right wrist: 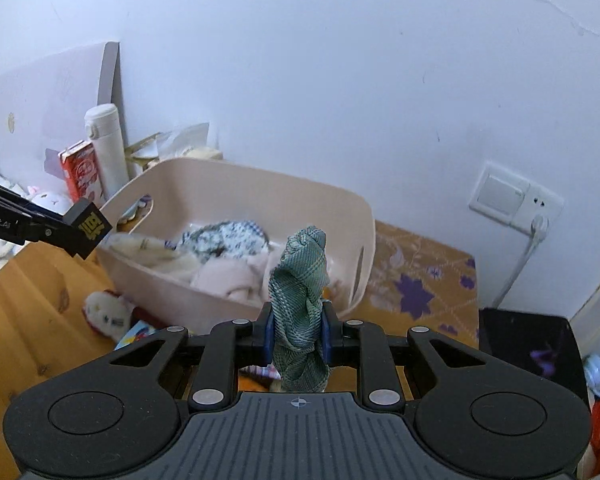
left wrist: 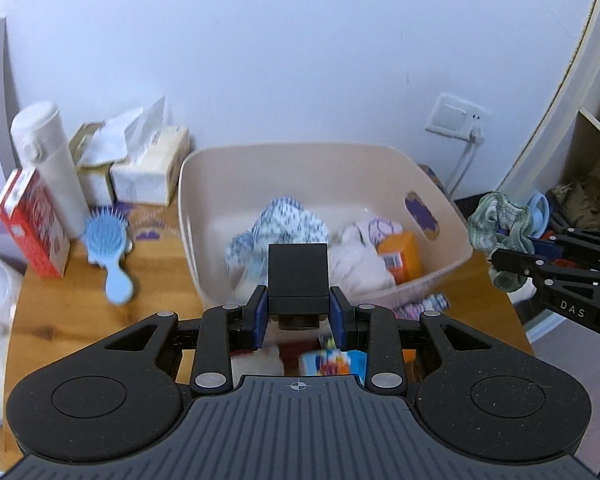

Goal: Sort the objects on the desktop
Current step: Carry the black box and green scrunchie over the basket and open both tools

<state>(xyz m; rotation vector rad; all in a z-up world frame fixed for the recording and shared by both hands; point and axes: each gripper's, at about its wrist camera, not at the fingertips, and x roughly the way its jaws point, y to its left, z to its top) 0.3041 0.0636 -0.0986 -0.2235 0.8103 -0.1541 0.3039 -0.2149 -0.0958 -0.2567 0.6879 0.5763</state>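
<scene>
My left gripper [left wrist: 299, 318] is shut on a small black box [left wrist: 298, 274], held above the near rim of a beige plastic bin [left wrist: 204, 184]. The bin holds a blue-patterned cloth [left wrist: 278, 224], white cloth and an orange packet [left wrist: 400, 256]. In the right wrist view my right gripper [right wrist: 298, 338] is shut on a twisted green checked cloth [right wrist: 300, 276], raised in front of the bin [right wrist: 260, 180]. The black box [right wrist: 88, 228] shows at the left of that view. The green cloth [left wrist: 500, 224] and right gripper [left wrist: 512, 256] appear at the right edge of the left wrist view.
On the wooden table [left wrist: 72, 312] left of the bin stand a white flask [left wrist: 48, 156], a red carton [left wrist: 32, 224], tissue packs [left wrist: 148, 168] and a blue hairbrush [left wrist: 110, 248]. A plush toy [right wrist: 108, 312] and a colourful packet [left wrist: 332, 360] lie near the bin's front. A wall socket [right wrist: 512, 200] sits right.
</scene>
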